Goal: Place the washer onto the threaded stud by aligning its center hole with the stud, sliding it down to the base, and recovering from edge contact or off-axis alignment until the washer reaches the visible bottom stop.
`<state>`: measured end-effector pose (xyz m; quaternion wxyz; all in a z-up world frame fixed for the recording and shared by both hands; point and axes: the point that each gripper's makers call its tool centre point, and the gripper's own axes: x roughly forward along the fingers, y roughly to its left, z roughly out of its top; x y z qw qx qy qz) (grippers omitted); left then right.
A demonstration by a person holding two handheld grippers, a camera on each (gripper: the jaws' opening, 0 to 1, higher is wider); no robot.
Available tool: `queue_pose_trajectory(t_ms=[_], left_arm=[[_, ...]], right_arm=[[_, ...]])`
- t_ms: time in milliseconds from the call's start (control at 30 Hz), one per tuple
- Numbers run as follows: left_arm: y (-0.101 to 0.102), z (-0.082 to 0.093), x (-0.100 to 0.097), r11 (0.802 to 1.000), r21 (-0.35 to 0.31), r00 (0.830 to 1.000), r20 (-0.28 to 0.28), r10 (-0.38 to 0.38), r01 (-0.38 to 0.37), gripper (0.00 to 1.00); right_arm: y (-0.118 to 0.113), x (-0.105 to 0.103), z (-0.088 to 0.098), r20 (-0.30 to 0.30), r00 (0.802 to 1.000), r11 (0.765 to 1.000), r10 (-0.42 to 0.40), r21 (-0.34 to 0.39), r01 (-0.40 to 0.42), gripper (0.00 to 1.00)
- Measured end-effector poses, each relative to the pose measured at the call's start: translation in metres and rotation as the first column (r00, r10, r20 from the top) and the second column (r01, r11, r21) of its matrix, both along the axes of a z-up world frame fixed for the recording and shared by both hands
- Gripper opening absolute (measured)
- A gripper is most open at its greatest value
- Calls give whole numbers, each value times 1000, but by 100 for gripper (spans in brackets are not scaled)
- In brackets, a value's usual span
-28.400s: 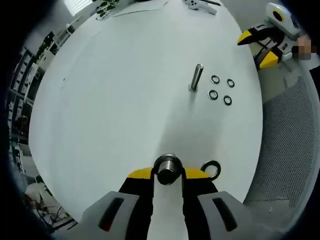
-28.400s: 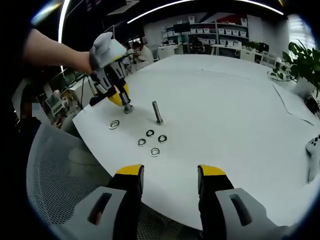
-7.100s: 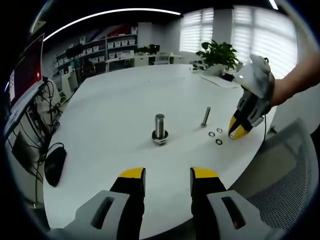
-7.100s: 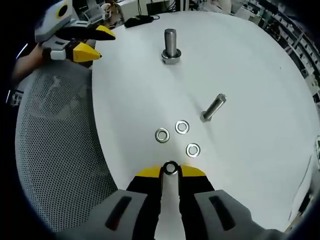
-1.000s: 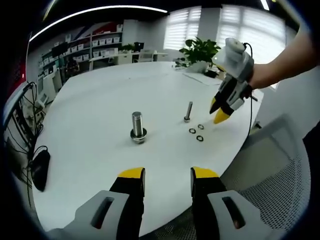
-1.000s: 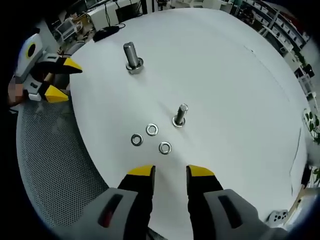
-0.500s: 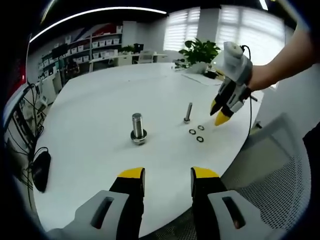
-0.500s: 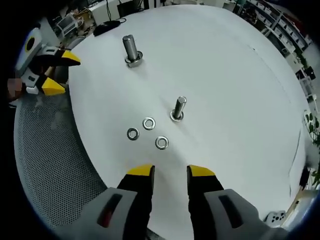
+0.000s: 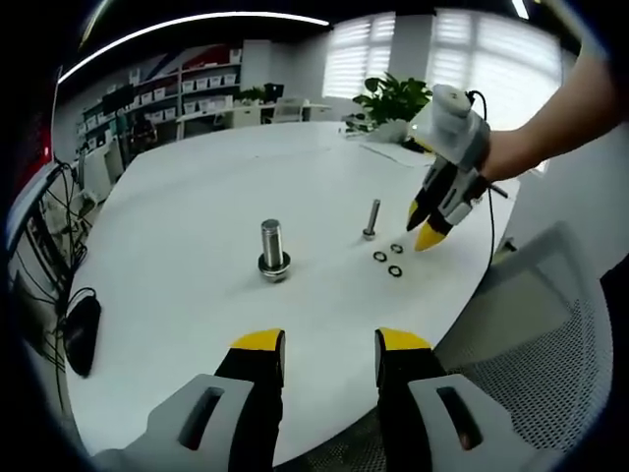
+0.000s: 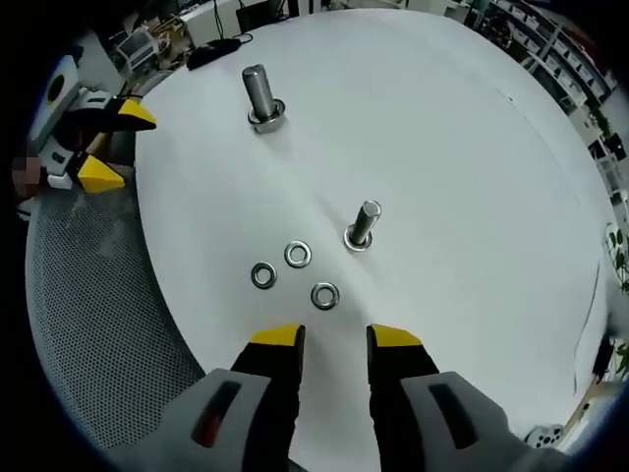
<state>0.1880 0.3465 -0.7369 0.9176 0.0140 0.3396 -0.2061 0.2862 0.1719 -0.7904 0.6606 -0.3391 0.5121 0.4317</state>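
Fingers on both grippers are standing parted with nothing between them. The right gripper (image 10: 334, 339) is hovering over the near edge of the white surface (image 10: 442, 147), its yellow-tipped fingers (image 10: 277, 337) pointing down at three loose washers: one (image 10: 324, 294) closest to the tips, one (image 10: 263, 275) nearer the surface edge, and one (image 10: 297, 255) just beside the thin threaded stud (image 10: 362, 225). That thin stud is standing upright close to the trio, and a ring seems to be sitting at its foot, though it is too small to say whether this is a washer or the stud's own base.

Farther along the same edge, well apart from the washers, the thick stud (image 10: 259, 95) is standing upright with a washer (image 9: 274, 265) resting at its base. The left gripper (image 9: 329, 342) is waiting off the surface edge, looking across at both studs; its fingers (image 9: 260, 342) are released too.

By my judgement, the thick stud's washer is already seated at the bottom stop, and at least three washers are remaining to be picked up. The next grasp is not yet begun; the closest washer looks the likely candidate.
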Motion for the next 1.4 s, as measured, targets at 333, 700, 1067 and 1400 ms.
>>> queue_pose_trajectory(t_ms=[333, 700, 1067, 1400], left_arm=[[0, 0, 1, 1000, -3, 1000, -3, 2, -2, 35], [-1, 2, 1, 1000, -13, 1000, 5, 3, -3, 35], [1, 2, 2, 1000, -6, 1000, 13, 14, -14, 35], [0, 1, 1, 1000, -5, 1000, 6, 9, -9, 35]], right_arm=[[8, 2, -4, -10, 1000, 1000, 4, 7, -4, 26], [13, 5, -9, -2, 999, 999, 53, -7, -53, 23], [21, -1, -10, 21, 984, 984, 177, -22, -176, 16], [20, 1, -11, -49, 983, 976, 178, -117, -183, 15]])
